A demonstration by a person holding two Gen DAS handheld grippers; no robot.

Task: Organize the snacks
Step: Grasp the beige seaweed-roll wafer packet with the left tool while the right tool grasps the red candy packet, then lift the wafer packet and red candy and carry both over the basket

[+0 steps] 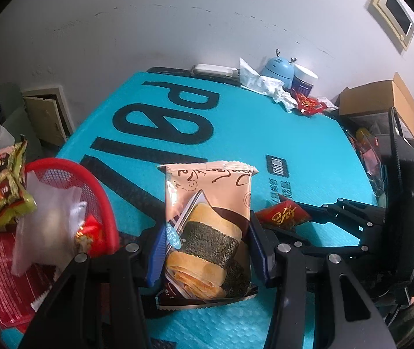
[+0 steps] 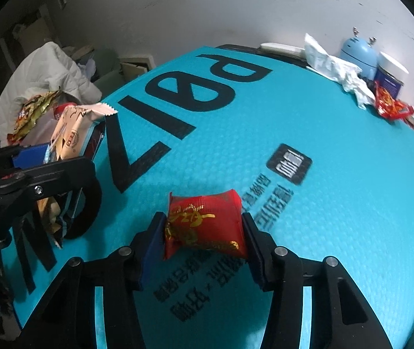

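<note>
Crinkly foil in both grips: my left gripper (image 1: 204,244) clamps the seaweed egg-roll packet (image 1: 207,229) beside the red basket (image 1: 90,192); my right gripper (image 2: 204,238) pinches the red candy packet (image 2: 204,224). I'd carry each fully over the rim before releasing.

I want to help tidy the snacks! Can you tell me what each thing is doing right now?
Left hand-held gripper: shut on roll pack.
Roll pack: upright, held between the blue pads.
Right hand-held gripper: shut on red packet.
Red packet: pinched at both sides.
Red basket: holds several snack bags.
Jar: white lid on.
Cardboard box: flap open.
</note>
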